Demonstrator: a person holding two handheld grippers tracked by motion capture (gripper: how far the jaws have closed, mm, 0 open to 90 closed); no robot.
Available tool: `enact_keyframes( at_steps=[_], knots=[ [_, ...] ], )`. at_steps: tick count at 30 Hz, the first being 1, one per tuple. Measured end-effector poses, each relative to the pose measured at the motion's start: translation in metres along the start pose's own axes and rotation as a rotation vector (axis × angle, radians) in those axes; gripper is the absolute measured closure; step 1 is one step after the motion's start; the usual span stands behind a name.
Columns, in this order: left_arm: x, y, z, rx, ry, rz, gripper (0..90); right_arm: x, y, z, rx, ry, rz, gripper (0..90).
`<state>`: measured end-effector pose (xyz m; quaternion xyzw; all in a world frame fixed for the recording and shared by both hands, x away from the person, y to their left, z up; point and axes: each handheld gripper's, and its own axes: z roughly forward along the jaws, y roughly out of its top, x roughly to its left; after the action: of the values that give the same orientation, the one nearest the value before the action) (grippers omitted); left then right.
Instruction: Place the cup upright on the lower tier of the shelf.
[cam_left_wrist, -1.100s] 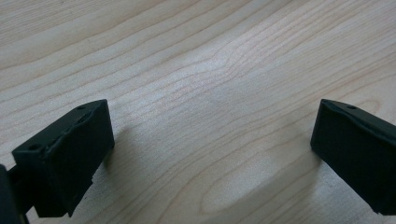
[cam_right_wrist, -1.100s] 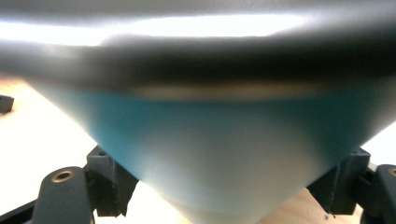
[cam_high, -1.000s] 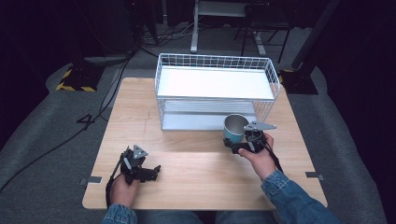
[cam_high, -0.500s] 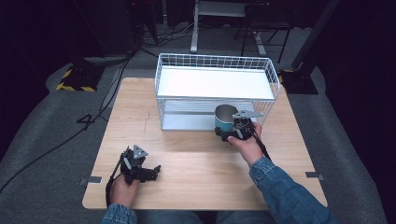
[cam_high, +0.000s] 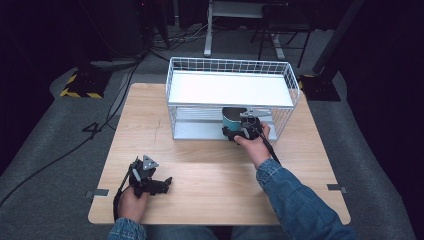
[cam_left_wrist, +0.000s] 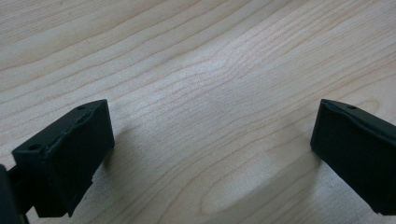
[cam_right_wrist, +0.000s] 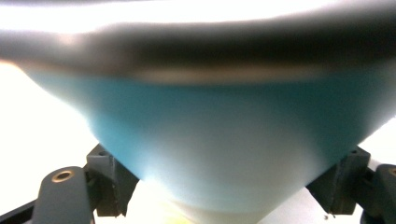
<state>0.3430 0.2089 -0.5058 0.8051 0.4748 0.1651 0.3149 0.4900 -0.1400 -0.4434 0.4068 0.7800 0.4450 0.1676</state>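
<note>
right gripper (cam_high: 239, 131) is clamped on a teal cup (cam_high: 231, 119), holding it inside the lower level of the wire rack (cam_high: 230, 67) at the tabletop's (cam_high: 210, 185) far edge. left gripper (cam_high: 159, 184) sits wide open, empty, near the front left corner

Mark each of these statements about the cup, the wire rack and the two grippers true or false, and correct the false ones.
1. The right gripper is shut on a teal cup. True.
2. The cup stands on the top shelf of the white wire rack. False: it is held at the lower level, under the top shelf.
3. The left gripper holds a second cup. False: its jaws stand open with nothing between them.
4. The left gripper is low over the wooden table, near its front edge. True.
5. The rack lies tipped on its side. False: it stands upright.
</note>
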Motion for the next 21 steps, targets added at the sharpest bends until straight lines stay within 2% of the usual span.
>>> enact_keyframes(
  at_steps=[4, 9, 21],
  knots=[
    [0.0, 0.0, 0.0, 0.0, 0.0, 0.0, 0.0, 0.001, 0.002, 0.006, -0.014, -0.005, 0.003, 22.4],
    [0.0, 0.0, 0.0, 0.001, -0.001, 0.0, 0.0, 0.004, 0.001, 0.014, -0.066, -0.049, -0.001, 22.4],
    [0.0, 0.0, 0.0, 0.0, 0.0, 0.0, 0.0, 0.006, -0.004, 0.02, -0.087, -0.078, 0.01, 22.4]
  ],
)
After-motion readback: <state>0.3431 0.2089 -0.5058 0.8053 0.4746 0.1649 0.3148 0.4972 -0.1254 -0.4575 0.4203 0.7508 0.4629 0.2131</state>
